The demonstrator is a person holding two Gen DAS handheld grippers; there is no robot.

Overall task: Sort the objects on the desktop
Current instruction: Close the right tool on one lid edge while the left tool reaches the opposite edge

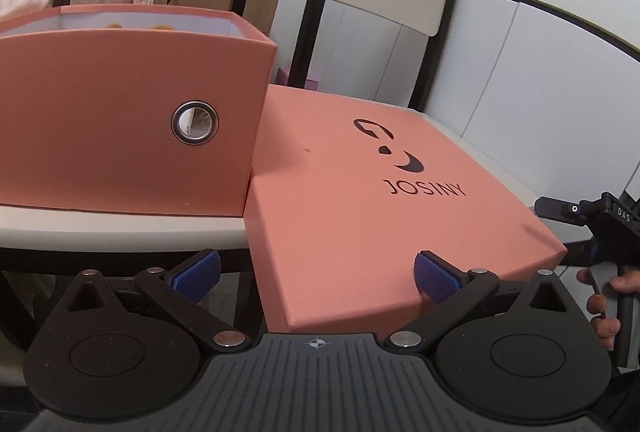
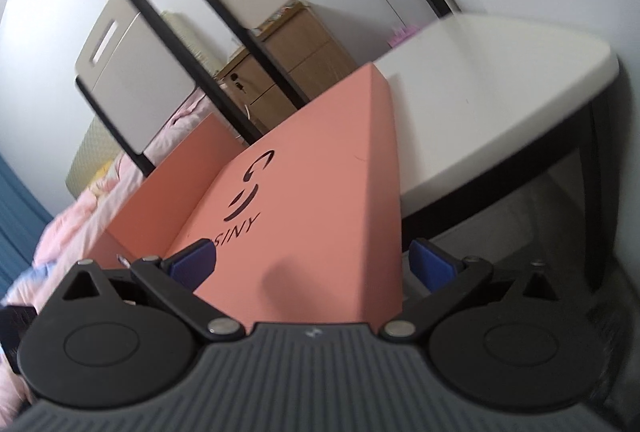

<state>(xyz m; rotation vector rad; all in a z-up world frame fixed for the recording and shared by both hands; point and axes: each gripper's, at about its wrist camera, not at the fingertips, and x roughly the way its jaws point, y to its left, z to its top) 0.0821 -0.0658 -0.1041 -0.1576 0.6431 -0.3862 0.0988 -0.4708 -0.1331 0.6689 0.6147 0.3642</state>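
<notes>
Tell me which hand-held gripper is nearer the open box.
Left. The left hand-held gripper faces the open box from the lid's left corner; the right hand-held gripper is at the lid's far side.

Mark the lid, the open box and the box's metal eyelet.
lid [image 1: 360,208], left wrist view, on its flat printed top below the logo.
open box [image 1: 100,136], left wrist view, on its front wall.
eyelet [image 1: 195,122], left wrist view, on the hole's centre.
</notes>
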